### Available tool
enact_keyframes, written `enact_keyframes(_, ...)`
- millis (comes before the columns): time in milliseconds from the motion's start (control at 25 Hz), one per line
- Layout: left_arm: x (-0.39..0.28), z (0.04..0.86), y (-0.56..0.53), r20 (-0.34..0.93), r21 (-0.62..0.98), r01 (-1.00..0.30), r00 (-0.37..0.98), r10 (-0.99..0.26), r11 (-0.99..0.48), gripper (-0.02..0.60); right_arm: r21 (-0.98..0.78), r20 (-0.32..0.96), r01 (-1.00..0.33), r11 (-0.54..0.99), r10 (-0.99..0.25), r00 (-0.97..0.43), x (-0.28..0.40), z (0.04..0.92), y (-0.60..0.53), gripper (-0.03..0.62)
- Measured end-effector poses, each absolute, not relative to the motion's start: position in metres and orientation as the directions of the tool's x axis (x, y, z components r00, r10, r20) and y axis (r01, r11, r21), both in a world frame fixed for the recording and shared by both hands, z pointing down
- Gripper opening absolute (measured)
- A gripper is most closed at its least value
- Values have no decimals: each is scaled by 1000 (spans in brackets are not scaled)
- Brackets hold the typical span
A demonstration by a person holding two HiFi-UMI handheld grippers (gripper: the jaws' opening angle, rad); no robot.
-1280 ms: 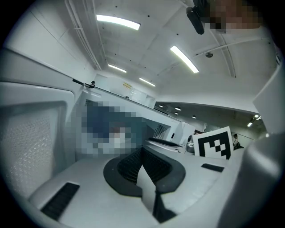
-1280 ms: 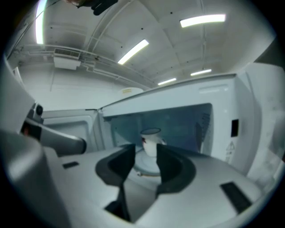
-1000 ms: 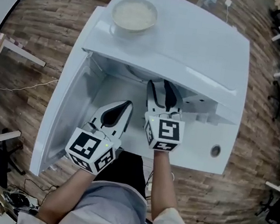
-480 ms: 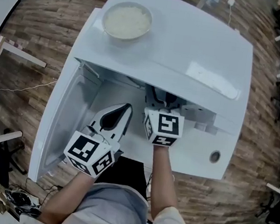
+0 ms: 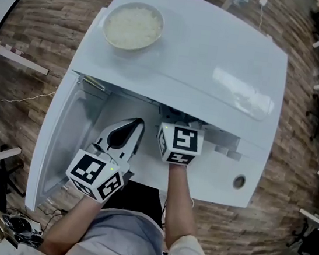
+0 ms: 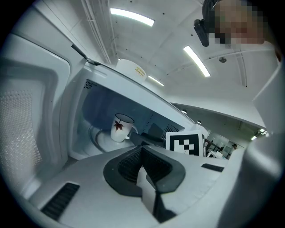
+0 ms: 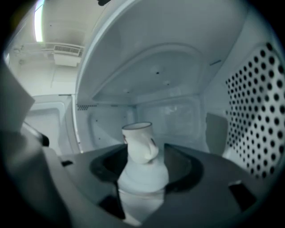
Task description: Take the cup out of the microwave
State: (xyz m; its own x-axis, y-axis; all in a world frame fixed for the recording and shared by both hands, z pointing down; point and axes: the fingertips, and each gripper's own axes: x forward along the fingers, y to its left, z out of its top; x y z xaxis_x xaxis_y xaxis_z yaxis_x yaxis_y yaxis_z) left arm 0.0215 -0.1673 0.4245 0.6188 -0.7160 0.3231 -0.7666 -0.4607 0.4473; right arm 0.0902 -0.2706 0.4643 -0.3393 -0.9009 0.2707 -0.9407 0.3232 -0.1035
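As the right gripper (image 7: 142, 173) fingers (image 7: 192, 171) have just been opening wide, the cup (image 7: 139, 141) stands untouched between them.

Cup (image 6: 120, 128): white, dark rim, red leaf print. Microwave (image 5: 216, 61): white; its inner wall (image 7: 258, 111) shows a dot grid. Floor (image 5: 48, 37): brown wood planks. My left gripper (image 5: 136, 124) is white, with black pads (image 6: 122, 171) and black-and-white square markers.

A bowl (image 5: 133, 26) sits on top of the microwave (image 5: 217, 49), at its back left corner. The door (image 5: 67, 137) hangs open to the left. Inside, the cup (image 6: 121, 128) stands on the round tray (image 6: 99, 139). The right gripper (image 7: 142, 171) reaches into the chamber, the cup straight ahead, in line with the gap between its jaws. The left gripper (image 5: 136, 125) stays outside, left of the right gripper, between it and the door.
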Motion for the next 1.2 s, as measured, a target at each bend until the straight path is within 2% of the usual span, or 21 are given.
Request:
enact_keyframes(760,15,429,-182,324,480,-774,594,-737,-413,8,-153,241,-898,412,-866,-438,77,466,-292,258)
enact_keyframes(1200,5,430,-184,325,484,-782,577,-749,-393,8,-151,252,-899,411,-863,-437,74,467,-289,248)
